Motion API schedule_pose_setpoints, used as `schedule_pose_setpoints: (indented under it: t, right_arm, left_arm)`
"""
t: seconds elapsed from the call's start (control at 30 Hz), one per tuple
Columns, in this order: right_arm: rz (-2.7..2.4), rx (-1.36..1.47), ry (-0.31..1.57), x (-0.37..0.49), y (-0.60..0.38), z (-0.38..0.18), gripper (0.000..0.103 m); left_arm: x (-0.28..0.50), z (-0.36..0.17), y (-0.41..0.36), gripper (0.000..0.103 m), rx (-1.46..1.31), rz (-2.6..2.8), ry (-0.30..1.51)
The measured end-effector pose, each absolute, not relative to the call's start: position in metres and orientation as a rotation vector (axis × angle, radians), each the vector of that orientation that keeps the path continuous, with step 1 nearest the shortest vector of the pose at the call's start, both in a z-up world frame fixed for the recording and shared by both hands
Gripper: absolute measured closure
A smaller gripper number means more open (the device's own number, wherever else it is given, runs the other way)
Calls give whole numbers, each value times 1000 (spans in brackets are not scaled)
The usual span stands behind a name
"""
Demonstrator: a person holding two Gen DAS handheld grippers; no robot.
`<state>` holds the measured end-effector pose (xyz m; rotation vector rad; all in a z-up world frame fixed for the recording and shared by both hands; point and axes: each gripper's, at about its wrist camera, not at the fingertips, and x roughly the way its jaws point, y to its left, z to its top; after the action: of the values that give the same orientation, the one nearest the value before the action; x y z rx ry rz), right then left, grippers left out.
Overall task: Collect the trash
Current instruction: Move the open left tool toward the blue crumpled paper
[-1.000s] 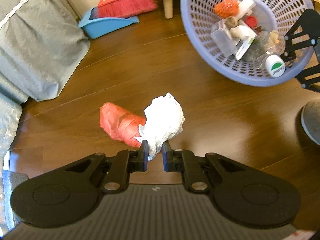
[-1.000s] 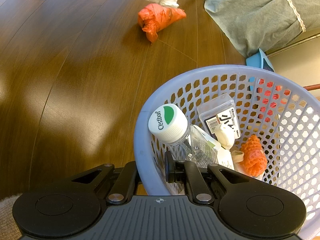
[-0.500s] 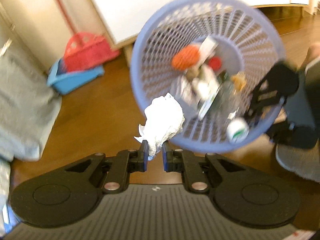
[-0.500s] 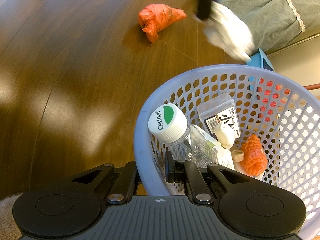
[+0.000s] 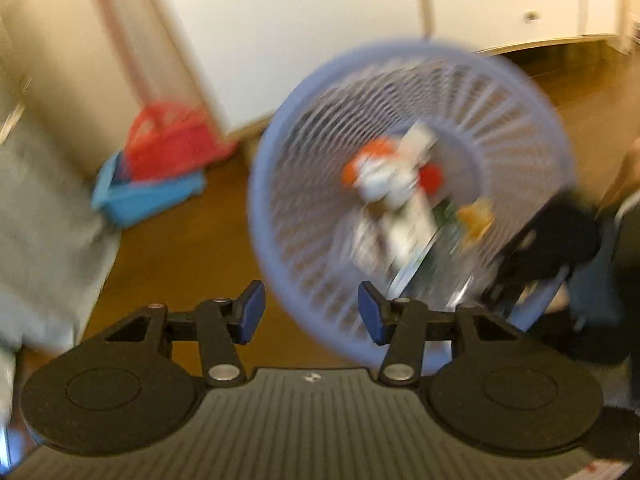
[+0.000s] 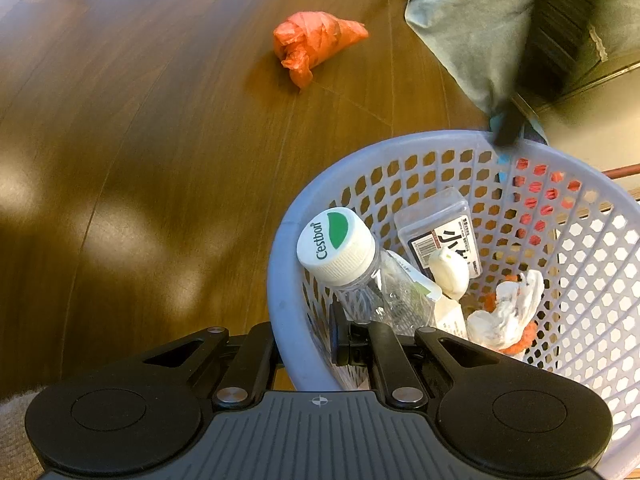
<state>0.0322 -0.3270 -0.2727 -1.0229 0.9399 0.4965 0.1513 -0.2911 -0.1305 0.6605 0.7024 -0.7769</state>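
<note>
Left gripper (image 5: pixel 311 312): jaws just opened, parted about halfway, nothing between the blue pads, poised over the lilac perforated plastic basket (image 5: pixel 516 92). Right gripper (image 6: pixel 304 338): jaws clamped tight on the basket's near rim. Inside the basket: crumpled white paper wad (image 6: pixel 506 314) lying on an orange knitted scrubber, beside a clear plastic bottle with a white cap (image 6: pixel 340 246). Beyond the basket, on the brown wooden floor (image 6: pixel 120 128): crumpled orange plastic bag (image 6: pixel 316 42).
</note>
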Motion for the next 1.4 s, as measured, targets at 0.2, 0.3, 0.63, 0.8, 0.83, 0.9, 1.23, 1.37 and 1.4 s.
schedule_pose_setpoints:
  t: [0.2,0.3,0.63,0.8,0.83,0.9,1.23,1.37,1.4]
  right_arm:
    - [493,-1020,942,34,-326,-275,98]
    - [492,-1027,942,35,-324,-276,98]
    - [492,-1044,948,25,-330,-272,98]
    - [492,-1056,952,26,-329,-273,98]
    - [491,-1055,954,26,-329,-273,98]
    - [489,-1055,956,27,-329,-272,98]
    - [490,-1063,963,26,-328,-271,98]
    - [490,-1062,964,28,-328,-271,98]
    - [490,-1063,964,28,-328,-271,98]
  left_arm:
    - [151,-157,-211,57,620,-561,859]
    - [154,-164,-167,57,540,-428,944]
    - [150,-192,-34,52,483,-115,1073]
    - [147,-201,-11,46,448,-76,1102]
    - [149,-204,-9,46,445,-77,1106]
    - [151,-210,-8,46,447,-74,1114]
    - [155,-219,-2,43,456,-74,1109]
    - [159,-223,1,40,467,-65,1108]
    - [160,-224,2,40,467,-63,1108]
